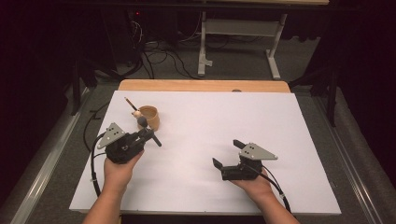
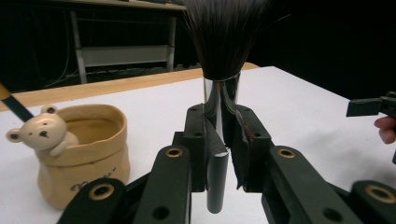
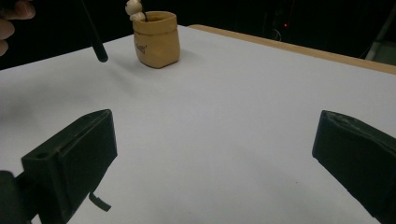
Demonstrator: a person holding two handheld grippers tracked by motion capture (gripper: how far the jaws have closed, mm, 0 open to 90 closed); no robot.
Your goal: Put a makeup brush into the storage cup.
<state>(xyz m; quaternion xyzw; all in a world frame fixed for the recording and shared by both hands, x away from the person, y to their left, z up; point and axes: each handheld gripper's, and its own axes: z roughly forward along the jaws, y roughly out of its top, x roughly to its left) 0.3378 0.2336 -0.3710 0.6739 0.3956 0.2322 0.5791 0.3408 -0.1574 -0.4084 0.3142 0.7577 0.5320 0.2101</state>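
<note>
My left gripper is shut on a makeup brush with a black handle, just in front of a tan pot at the sheet's far left. In the left gripper view the brush stands upright between the pads, its dark bristles up and its handle end hanging below them. The pot sits to the left, with a small bear figure on its rim and a pencil standing in it. My right gripper rests open at the sheet's near right, nothing between its jaws. From there the pot stands far off.
A white sheet covers the wooden table. Cables and a white table frame lie on the floor beyond. The brush's handle end and fingers of a hand show at the right gripper view's top left.
</note>
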